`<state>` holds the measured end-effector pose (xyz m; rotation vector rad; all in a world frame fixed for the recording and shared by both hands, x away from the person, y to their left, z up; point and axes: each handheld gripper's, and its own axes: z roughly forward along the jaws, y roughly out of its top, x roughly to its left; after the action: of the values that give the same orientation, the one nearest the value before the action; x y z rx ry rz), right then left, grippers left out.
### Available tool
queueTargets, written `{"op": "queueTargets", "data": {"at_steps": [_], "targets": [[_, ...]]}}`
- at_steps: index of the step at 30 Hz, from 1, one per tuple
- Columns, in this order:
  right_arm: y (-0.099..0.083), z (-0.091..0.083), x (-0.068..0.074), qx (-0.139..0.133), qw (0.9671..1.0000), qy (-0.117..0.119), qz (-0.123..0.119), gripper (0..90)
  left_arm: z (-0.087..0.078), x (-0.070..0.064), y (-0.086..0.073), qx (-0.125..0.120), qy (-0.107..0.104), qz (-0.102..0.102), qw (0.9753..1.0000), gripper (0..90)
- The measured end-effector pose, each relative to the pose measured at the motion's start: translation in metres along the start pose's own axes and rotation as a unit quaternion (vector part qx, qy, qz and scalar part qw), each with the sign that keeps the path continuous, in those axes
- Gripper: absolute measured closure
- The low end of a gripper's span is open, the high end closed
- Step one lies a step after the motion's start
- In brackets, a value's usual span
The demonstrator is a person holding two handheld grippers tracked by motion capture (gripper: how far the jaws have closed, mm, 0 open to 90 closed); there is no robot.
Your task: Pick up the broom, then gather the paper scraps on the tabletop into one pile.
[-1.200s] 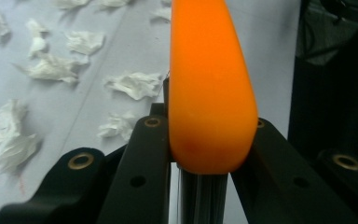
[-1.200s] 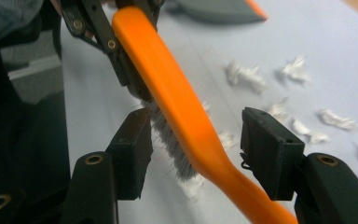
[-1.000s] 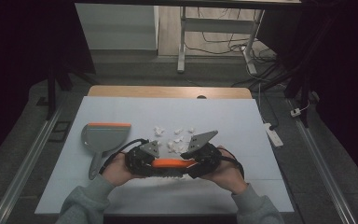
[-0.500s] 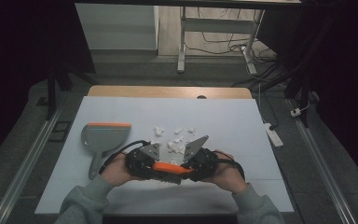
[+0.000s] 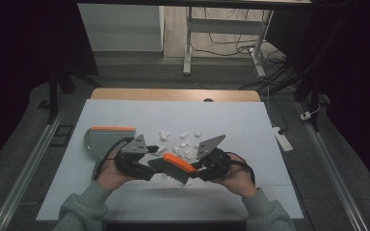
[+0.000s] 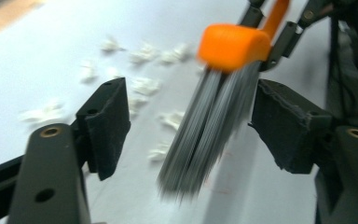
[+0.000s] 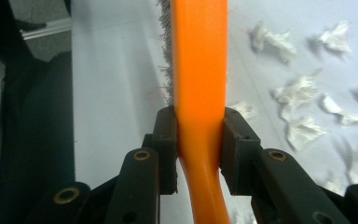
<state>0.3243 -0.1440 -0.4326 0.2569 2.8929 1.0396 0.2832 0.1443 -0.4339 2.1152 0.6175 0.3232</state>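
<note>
High view: brush (image 5: 176, 166) tilted lower since earlier; right gripper (image 5: 198, 169) clamps its handle; left gripper (image 5: 153, 163) spread wide.

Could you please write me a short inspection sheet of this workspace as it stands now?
Surface: pale table top, wooden strip along its far edge.
Job's things: orange-backed brush with grey bristles; grey dustpan with orange rim, lying left; white paper scraps scattered mid-table.
Clutter: nothing seen beyond the scraps.
Grippers: right claw shut on the brush handle; left claw open, jaws either side of the bristles without touching.
Cables: a black one trails from the left claw; loose ones on the floor beyond the table.
Surroundings: dark room, metal stand legs behind, white power strip by the right edge.
</note>
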Motion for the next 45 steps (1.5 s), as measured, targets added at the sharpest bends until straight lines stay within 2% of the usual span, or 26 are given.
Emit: {"op": "queueTargets", "data": {"at_steps": [3,7,10,14,17,21,23,25,30,33,38,40,42,45], "targets": [[0.000,-0.005,-0.004,-0.007,0.9998,-0.016,0.004,69.3,-0.014,-0.002,-0.015,-0.019,0.039,-0.018,0.9989,27.3],[-0.002,-0.009,-0.011,-0.019,0.9993,-0.026,0.016,69.3,-0.033,-0.011,-0.038,-0.031,0.078,-0.022,0.9963,27.7],[-0.005,-0.013,-0.017,-0.029,0.9984,-0.038,0.028,69.3,-0.046,-0.013,-0.050,-0.035,0.094,-0.024,0.9947,27.7],[-0.009,-0.020,-0.026,-0.041,0.9966,-0.057,0.045,69.3,-0.061,-0.014,-0.067,-0.047,0.111,-0.040,0.9918,27.6],[-0.013,-0.026,-0.032,-0.052,0.9938,-0.078,0.060,69.4,-0.067,-0.014,-0.081,-0.053,0.126,-0.053,0.9892,27.7],[-0.018,-0.033,-0.041,-0.060,0.9896,-0.102,0.082,69.3,-0.068,-0.009,-0.098,-0.058,0.124,-0.082,0.9872,27.9],[-0.022,-0.035,-0.046,-0.063,0.9866,-0.117,0.095,69.3,-0.066,-0.007,-0.102,-0.052,0.124,-0.088,0.9871,27.8],[-0.026,-0.037,-0.052,-0.062,0.9845,-0.127,0.104,69.3,-0.065,-0.007,-0.103,-0.052,0.125,-0.088,0.9869,27.8],[-0.036,-0.040,-0.062,-0.063,0.9774,-0.152,0.134,69.3,-0.068,-0.011,-0.102,-0.070,0.127,-0.075,0.9865,28.5],[-0.042,-0.042,-0.068,-0.067,0.9737,-0.166,0.141,69.3,-0.067,-0.011,-0.104,-0.069,0.125,-0.077,0.9867,28.6],[-0.046,-0.045,-0.074,-0.068,0.9704,-0.176,0.152,69.3,-0.067,-0.009,-0.105,-0.073,0.120,-0.083,0.9867,28.9],[-0.045,-0.045,-0.078,-0.064,0.9698,-0.183,0.148,69.3,-0.066,-0.009,-0.105,-0.073,0.121,-0.082,0.9866,28.9],[-0.043,-0.044,-0.083,-0.057,0.9693,-0.188,0.147,69.2,-0.066,-0.009,-0.105,-0.072,0.122,-0.082,0.9865,28.7],[-0.037,-0.040,-0.096,-0.029,0.9684,-0.207,0.136,69.3,-0.065,-0.008,-0.103,-0.072,0.122,-0.082,0.9866,28.4]]}}
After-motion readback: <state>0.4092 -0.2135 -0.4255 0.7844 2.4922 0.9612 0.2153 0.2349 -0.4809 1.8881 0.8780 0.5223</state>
